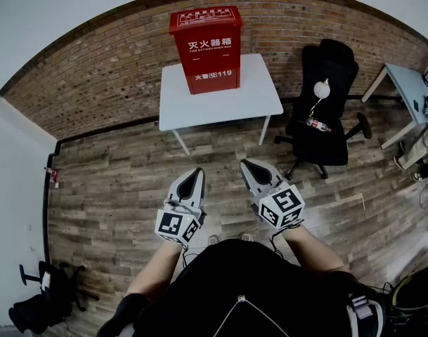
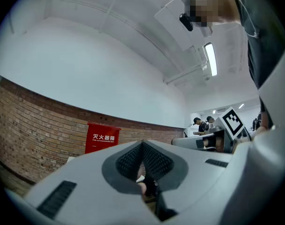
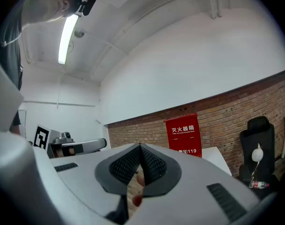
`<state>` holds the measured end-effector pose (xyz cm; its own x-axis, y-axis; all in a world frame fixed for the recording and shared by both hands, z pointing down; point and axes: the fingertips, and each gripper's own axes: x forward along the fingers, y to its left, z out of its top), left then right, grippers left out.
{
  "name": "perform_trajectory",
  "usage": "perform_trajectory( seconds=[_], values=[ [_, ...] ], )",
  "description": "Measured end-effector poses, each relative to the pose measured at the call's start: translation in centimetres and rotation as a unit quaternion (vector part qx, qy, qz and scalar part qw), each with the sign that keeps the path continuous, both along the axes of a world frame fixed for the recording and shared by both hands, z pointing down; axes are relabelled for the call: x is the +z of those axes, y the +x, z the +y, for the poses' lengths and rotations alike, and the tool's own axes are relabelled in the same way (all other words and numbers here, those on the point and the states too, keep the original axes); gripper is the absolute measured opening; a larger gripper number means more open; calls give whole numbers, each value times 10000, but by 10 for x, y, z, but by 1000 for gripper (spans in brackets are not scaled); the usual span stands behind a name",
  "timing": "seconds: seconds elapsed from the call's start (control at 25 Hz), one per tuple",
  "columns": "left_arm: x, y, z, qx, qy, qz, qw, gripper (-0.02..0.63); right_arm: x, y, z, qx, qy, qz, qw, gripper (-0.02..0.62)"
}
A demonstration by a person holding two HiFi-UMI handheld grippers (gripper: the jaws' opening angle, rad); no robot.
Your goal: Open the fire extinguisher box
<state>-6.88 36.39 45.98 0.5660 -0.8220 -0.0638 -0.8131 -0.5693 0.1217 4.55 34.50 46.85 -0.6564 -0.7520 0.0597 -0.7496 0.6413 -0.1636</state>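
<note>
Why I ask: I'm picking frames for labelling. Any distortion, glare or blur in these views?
Head view: strong fisheye bends the brick wall into an arc, corners dark; the fire extinguisher box is sharp. Left gripper view: the ceiling light is blown out; a mosaic patch sits at the top. Right gripper view: the ceiling light glares too; the box's lettering is legible.

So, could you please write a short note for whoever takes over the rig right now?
Left gripper: shut, empty, held level, pointing toward the table.
Right gripper: shut, empty, beside the left one.
Fire extinguisher box: upright on the white table by the brick wall, closed, well ahead of both grippers.
Done: nothing yet.
Left: approach the box and open it.
</note>
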Motion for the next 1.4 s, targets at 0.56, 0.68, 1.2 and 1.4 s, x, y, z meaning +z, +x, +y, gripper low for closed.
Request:
perform_trajectory(
  seconds=[0.56,0.68,1.2,1.4],
  values=[
    [1,17,-10,-134,11,-8,9999,51,-2,13,-10,-201,4,-83,9998,18],
    [2,25,-11,-184,25,-11,9998,51,1,20,-12,-254,-16,-99,9996,18],
    [-6,30,-25,-592,192,-70,9980,51,24,44,-29,-383,-451,-153,9981,18],
    [-9,24,-41,-614,234,-41,9978,51,28,41,-50,-349,-481,-78,9982,18]
  ],
)
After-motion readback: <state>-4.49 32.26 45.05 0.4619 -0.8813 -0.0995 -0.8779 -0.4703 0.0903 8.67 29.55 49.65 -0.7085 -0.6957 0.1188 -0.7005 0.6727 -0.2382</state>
